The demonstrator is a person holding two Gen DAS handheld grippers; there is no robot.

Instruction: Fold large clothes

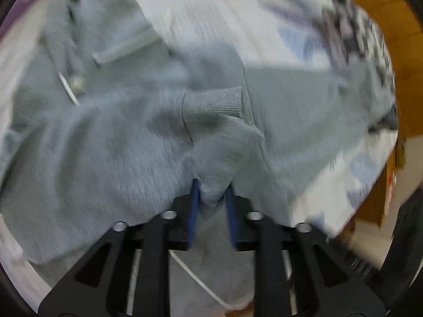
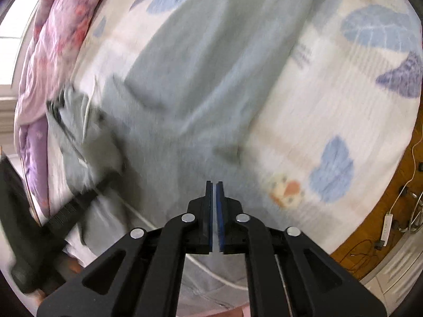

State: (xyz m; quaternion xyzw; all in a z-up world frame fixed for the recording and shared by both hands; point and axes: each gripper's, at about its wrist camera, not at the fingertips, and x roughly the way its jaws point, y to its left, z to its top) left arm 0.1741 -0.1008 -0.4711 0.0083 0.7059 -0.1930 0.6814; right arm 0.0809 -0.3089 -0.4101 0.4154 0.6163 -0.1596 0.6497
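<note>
A large light grey hoodie (image 1: 119, 137) lies spread on the bed, with a ribbed cuff (image 1: 214, 103) near the middle and a white drawstring (image 1: 67, 87) at the left. My left gripper (image 1: 212, 192) is shut on a bunch of the grey fabric between its blue pads. In the right wrist view the same hoodie (image 2: 190, 84) stretches away over the bedsheet. My right gripper (image 2: 214, 185) is shut, with its blue pads almost touching and nothing visible between them, just above the hoodie. The left gripper (image 2: 79, 200) shows blurred at the left of that view.
The bedsheet (image 2: 330, 100) is white with blue leaf prints. A pink and purple floral quilt (image 2: 58, 47) is bunched at the far left of the bed. A wooden floor (image 2: 391, 211) with cables and a power strip lies beyond the bed's right edge.
</note>
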